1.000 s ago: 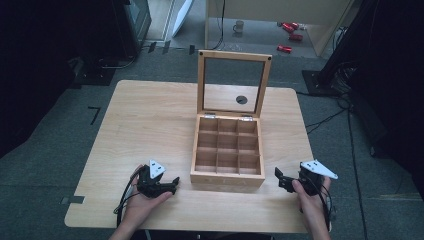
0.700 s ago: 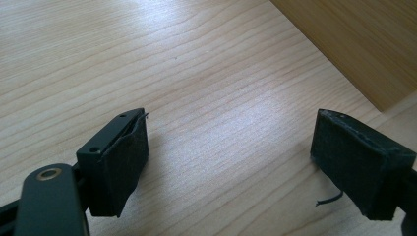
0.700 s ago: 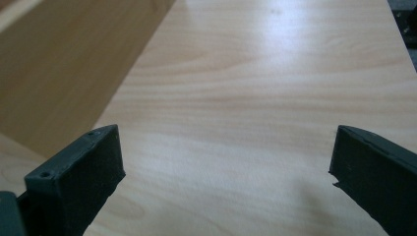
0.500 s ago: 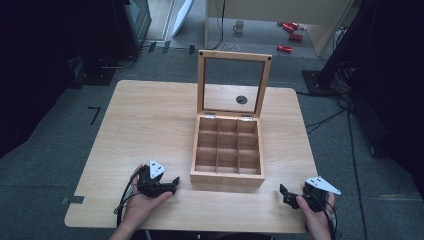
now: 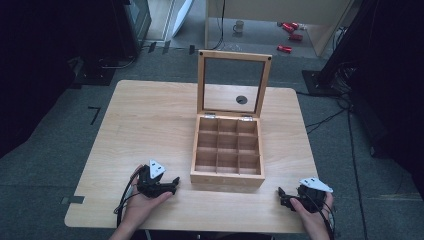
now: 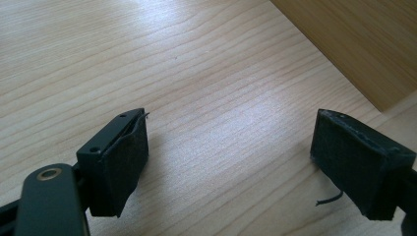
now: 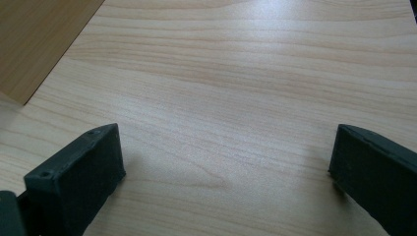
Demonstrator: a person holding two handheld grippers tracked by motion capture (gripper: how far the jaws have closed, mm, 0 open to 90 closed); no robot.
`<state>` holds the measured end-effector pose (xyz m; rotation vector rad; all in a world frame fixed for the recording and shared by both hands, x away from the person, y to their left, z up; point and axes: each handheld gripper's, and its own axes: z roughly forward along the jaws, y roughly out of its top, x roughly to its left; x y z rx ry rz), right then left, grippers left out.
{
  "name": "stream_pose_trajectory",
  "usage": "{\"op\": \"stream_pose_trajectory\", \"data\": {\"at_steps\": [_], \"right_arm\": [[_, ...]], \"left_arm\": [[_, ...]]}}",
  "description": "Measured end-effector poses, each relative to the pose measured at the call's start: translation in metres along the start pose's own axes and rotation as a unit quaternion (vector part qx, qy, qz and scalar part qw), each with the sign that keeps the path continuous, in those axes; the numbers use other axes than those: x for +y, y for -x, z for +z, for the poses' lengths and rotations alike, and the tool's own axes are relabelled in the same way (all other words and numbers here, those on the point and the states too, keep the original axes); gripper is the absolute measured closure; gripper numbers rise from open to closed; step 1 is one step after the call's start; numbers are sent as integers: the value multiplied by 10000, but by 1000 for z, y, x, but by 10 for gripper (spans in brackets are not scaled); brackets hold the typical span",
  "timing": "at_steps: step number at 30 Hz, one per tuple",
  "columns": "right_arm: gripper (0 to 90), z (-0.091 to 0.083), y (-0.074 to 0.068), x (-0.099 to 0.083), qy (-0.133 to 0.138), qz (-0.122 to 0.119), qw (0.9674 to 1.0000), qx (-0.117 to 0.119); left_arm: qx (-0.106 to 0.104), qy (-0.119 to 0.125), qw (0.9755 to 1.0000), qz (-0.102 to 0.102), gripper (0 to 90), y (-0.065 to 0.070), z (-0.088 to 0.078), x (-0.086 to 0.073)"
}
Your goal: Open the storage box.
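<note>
In the high view, a wooden box with nine compartments is seen near the middle of the table, its glass-paned lid raised upright at the far side of the box. All nine compartments are seen to hold nothing. The left gripper is held low over the table just beside the near left corner of the box, apart from it, with its tips directed at the box. The right gripper is held near the near right corner of the box, close to the table's near edge, and is likewise apart from the box. In the left gripper view, the left gripper is shown with its jaws spread wide and nothing between them; bare table lies below, and a side wall of the box is seen at the upper right, clear of the jaws. In the right gripper view, the right gripper is shown with its jaws equally wide apart over bare table, nothing being gripped; a wall of the box is seen at the upper left, well clear of the jaws.
</note>
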<state>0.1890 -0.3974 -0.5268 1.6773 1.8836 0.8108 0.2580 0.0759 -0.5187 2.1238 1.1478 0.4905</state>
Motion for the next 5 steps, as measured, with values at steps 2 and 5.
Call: {"op": "stream_pose_trajectory", "data": {"at_steps": [2,5], "right_arm": [[0,0,0,0,0,-1,10000,0],[0,0,0,0,-6,11,10000,-3]], "left_arm": [[-1,0,10000,1,151,0,0,0],[-1,0,10000,0,150,0,0,0]]}}
